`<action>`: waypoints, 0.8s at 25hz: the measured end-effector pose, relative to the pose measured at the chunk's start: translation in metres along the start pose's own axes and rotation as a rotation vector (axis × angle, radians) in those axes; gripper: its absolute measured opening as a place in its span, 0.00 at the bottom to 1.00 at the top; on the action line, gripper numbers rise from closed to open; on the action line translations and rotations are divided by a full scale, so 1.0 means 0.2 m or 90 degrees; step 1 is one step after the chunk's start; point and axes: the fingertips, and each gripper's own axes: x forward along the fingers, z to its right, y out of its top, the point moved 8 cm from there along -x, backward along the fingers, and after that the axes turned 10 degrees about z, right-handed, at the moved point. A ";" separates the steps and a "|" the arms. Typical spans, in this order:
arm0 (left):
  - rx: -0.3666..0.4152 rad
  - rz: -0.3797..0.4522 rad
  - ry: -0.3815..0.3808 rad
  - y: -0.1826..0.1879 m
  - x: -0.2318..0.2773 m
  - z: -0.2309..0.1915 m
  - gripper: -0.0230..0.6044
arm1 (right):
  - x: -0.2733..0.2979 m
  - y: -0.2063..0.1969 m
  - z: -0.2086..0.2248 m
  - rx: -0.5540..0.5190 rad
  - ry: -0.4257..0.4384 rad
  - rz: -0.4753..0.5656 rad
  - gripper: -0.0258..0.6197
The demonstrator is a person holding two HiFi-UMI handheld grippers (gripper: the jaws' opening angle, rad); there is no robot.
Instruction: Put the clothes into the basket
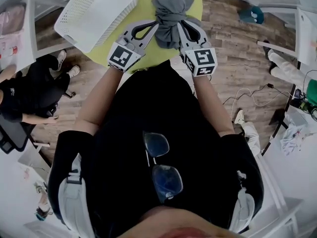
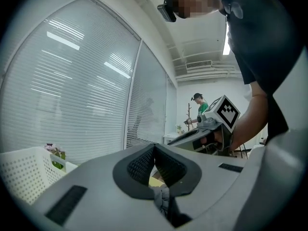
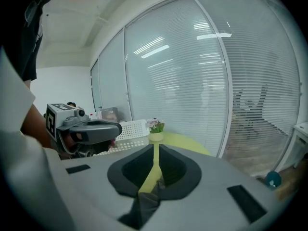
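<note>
A bunched grey garment point(image 1: 171, 11) hangs over the yellow-green table point(image 1: 146, 1), pinched from both sides. My left gripper point(image 1: 155, 26) is shut on its left side, and grey cloth point(image 2: 161, 197) shows squeezed between its closed jaws. On the garment's right side my right gripper point(image 1: 180, 25) is also shut, with a fold of grey cloth point(image 3: 144, 203) caught low between its jaws. The white perforated basket point(image 1: 96, 11) stands on the table to the left of the garment, apart from it. The basket point(image 3: 127, 131) also appears behind my left gripper point(image 3: 79, 129) in the right gripper view.
A small flower pot point(image 3: 155, 129) stands on the table near the basket. Glass walls with blinds point(image 3: 216, 81) surround the room. A seated person in black point(image 1: 29, 90) is to the left. Cables point(image 1: 247, 95) lie on the wooden floor at the right.
</note>
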 end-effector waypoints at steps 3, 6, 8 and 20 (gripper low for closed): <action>0.007 -0.028 -0.004 -0.07 0.07 -0.04 0.05 | 0.07 -0.10 0.06 0.021 -0.012 -0.036 0.09; -0.005 -0.040 0.005 -0.14 0.14 -0.07 0.05 | 0.13 -0.20 0.12 0.052 -0.026 -0.075 0.11; -0.011 -0.047 0.006 -0.18 0.18 -0.09 0.05 | 0.17 -0.26 0.16 0.076 -0.041 -0.101 0.18; -0.047 -0.092 0.017 -0.38 0.27 -0.20 0.05 | 0.46 -0.71 0.40 0.181 -0.093 -0.314 0.65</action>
